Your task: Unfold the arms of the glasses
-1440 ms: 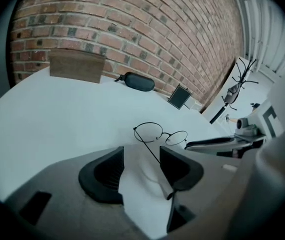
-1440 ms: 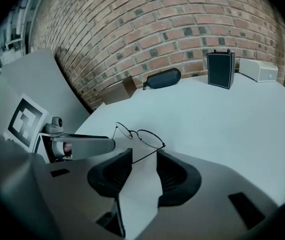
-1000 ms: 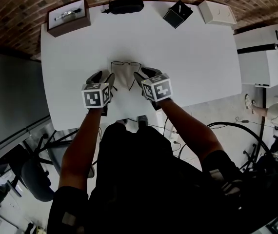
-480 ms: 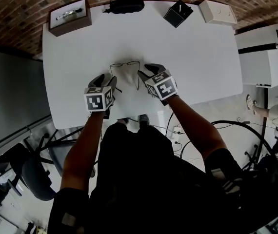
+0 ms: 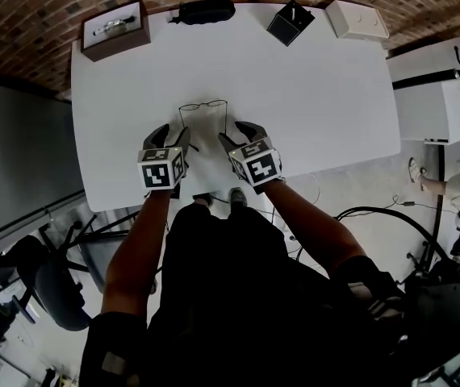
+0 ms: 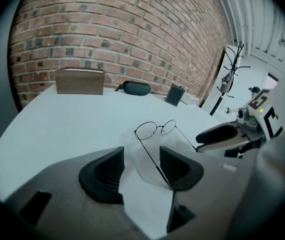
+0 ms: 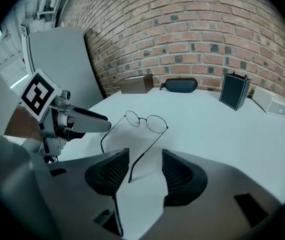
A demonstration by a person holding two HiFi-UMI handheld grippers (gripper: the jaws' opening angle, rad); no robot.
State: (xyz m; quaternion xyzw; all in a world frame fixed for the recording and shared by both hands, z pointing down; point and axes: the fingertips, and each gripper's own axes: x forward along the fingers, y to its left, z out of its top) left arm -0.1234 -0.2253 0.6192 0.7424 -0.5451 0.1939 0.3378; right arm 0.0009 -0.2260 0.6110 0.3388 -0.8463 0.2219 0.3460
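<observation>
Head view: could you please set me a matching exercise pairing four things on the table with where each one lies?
Things: 1 glasses; 2 brown box; 3 black case; 4 white box.
Places: a far right corner; b alone, on the near half; c far left corner; d far edge, just right of the brown box.
Pairs: 1-b; 2-c; 3-d; 4-a.

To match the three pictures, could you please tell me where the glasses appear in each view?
Head view: glasses upper middle, slightly left.
Left gripper view: glasses just right of centre.
Right gripper view: glasses at centre.
Shared landmark: black case by the brick wall.
</observation>
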